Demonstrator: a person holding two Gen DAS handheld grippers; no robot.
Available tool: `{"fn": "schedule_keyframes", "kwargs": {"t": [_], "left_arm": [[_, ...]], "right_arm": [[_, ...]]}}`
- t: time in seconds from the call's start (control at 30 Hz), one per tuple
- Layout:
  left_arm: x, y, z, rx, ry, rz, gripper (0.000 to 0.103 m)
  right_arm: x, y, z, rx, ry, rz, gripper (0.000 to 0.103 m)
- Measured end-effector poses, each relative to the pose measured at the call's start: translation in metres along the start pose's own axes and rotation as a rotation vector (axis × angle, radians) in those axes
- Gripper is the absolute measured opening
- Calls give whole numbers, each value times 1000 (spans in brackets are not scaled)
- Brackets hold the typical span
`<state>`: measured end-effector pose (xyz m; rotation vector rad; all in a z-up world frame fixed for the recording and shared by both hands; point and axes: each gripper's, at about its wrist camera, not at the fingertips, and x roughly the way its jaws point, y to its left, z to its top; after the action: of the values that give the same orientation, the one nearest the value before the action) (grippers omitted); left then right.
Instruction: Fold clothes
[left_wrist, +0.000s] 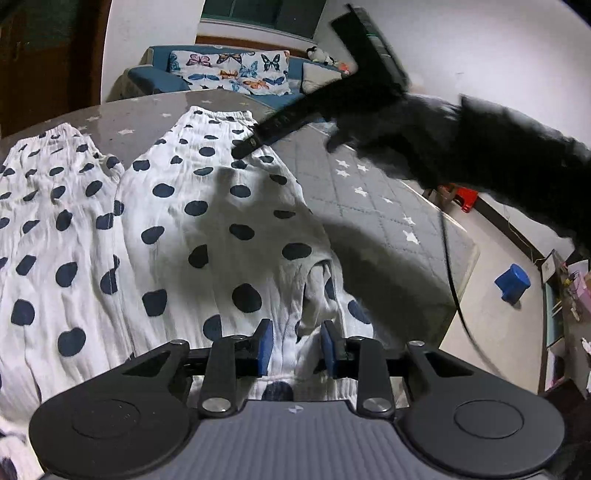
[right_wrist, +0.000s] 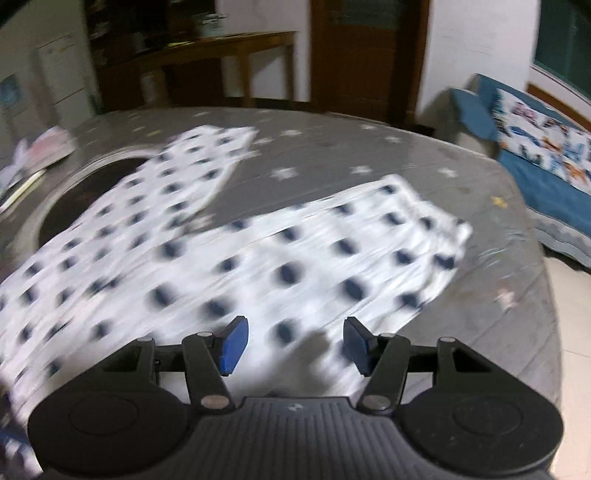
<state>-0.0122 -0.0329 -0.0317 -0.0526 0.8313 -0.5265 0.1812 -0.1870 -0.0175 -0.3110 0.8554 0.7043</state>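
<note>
White trousers with dark blue dots (left_wrist: 177, 229) lie spread on the grey star-print table (left_wrist: 369, 192), both legs pointing away. My left gripper (left_wrist: 296, 345) is low over the waist end with cloth bunched between its blue pads; the jaws stand partly apart. In the right wrist view the trousers (right_wrist: 258, 258) are blurred by motion. My right gripper (right_wrist: 293, 345) hovers open and empty above one leg. It also shows in the left wrist view (left_wrist: 243, 149) as a blurred black tool reaching over the far leg cuff.
A blue sofa with a butterfly cushion (left_wrist: 236, 72) stands beyond the table. The table's right edge (left_wrist: 461, 280) drops to a tiled floor with a blue stool (left_wrist: 511, 282). Papers (right_wrist: 40, 151) lie at the table's far left, beside a dark round inset (right_wrist: 92, 188).
</note>
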Motion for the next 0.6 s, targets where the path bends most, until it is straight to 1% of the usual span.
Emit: {"fn": "schedule_keyframes", "kwargs": {"t": [0.07, 0.13, 0.2, 0.27, 0.33, 0.47, 0.6], "left_arm": [[-8, -1, 0, -6, -17, 4, 31], [-18, 2, 1, -8, -45, 26, 32], [-29, 8, 0, -19, -71, 58, 32], [-41, 19, -1, -48, -97, 113, 32], [-51, 32, -4, -85, -116, 171, 32], [-71, 64, -13, -174, -139, 286, 32], [-82, 97, -29, -278, -124, 380, 30]], "right_arm": [[-13, 20, -12, -28, 0, 48, 58], [-23, 38, -22, -58, 1, 83, 58], [-33, 58, -33, -96, 3, 121, 58], [-41, 76, -44, -130, 4, 147, 58], [-46, 90, -55, -158, 4, 161, 58], [-48, 106, -71, -212, 14, 146, 58], [-46, 107, -81, -212, 22, 126, 59]]}}
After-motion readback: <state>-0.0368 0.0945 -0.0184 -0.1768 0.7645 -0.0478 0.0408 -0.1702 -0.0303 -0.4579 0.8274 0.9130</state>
